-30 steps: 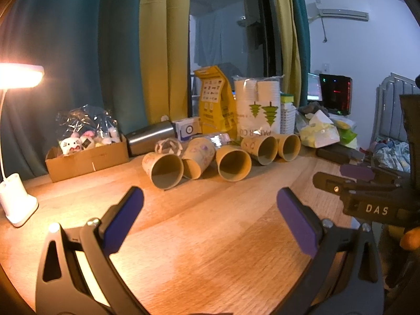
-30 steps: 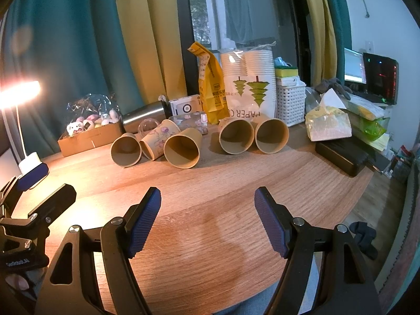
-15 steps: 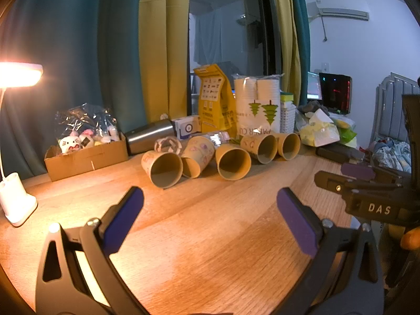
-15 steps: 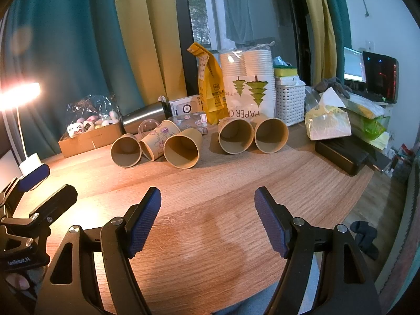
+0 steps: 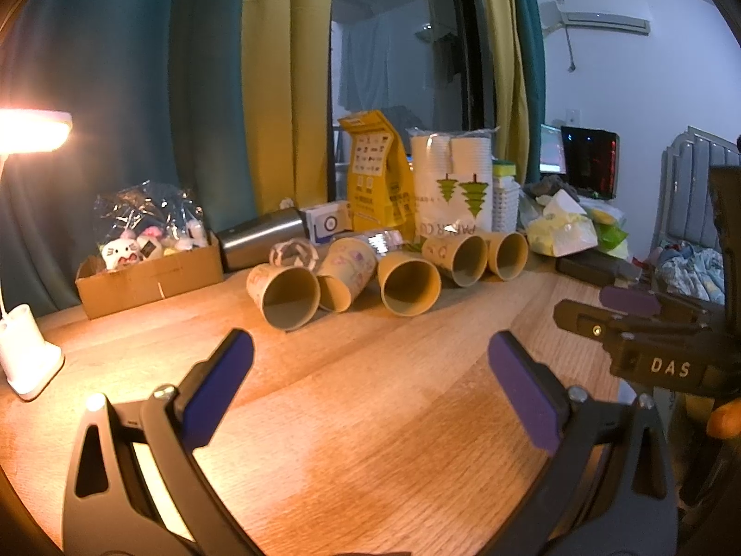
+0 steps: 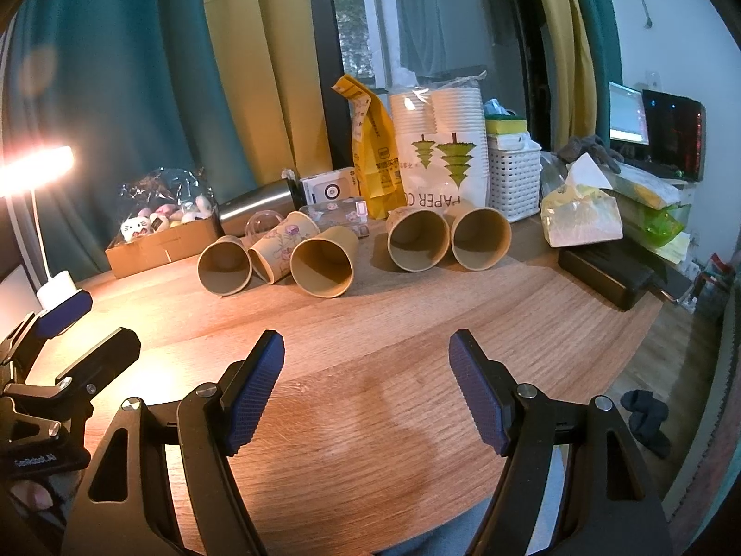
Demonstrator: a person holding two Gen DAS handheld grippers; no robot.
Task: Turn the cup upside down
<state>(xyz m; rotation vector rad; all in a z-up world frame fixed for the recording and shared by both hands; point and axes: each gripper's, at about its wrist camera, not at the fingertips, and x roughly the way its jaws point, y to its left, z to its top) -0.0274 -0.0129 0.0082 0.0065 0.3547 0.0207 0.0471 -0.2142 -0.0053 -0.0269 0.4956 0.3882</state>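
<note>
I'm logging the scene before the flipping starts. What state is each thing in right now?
left tool: open, empty, above the table.
right tool: open, empty.
five paper cups: all lying on their sides, mouths toward the cameras.
desk lamp: switched on.
steel bottle: lying on its side.
sleeve of cups: standing, wrapped.
cardboard box: open-topped, filled.

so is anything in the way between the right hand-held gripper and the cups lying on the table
Nothing visible. Bare wooden table lies between the open right hand-held gripper and the row of paper cups on their sides. The left hand-held gripper sits off to the side, clear of that path.
</note>
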